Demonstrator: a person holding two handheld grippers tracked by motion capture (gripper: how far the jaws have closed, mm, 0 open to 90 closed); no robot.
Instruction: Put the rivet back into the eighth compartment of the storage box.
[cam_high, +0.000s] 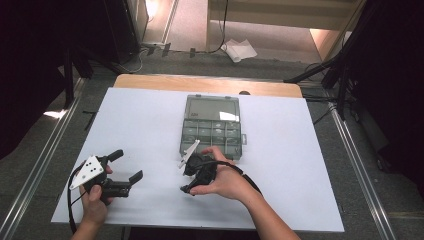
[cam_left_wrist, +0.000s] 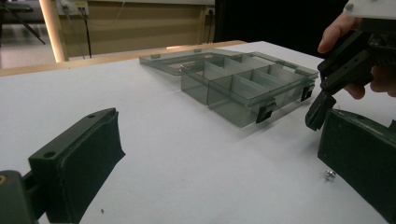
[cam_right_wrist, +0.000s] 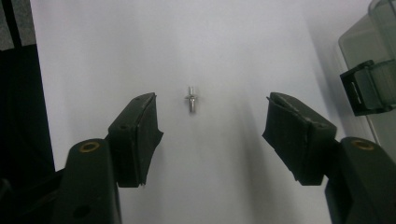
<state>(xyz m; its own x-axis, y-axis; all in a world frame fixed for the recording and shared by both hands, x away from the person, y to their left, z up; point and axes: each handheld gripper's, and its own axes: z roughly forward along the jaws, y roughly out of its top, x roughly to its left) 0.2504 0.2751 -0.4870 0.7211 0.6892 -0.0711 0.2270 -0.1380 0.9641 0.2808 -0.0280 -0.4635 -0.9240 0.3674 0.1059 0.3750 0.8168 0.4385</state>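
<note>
A compartment box (cam_high: 212, 131) is set near the middle of the white sheet (cam_high: 150, 115) that covers the table, with its open lid (cam_high: 212, 106) laid flat behind it. The right gripper (cam_high: 192, 170) is held just before the box's near left corner, above a small screw (cam_right_wrist: 191, 100) that lies on the sheet between and just beyond its parted jaws, touched by neither. The left gripper (cam_high: 127, 167) is held well to the left, near the sheet's front edge.

White sheet (cam_high: 150, 125) bare left and near; open compartment box (cam_high: 212, 127) blocks centre-far, just beyond right gripper (cam_high: 192, 172).
</note>
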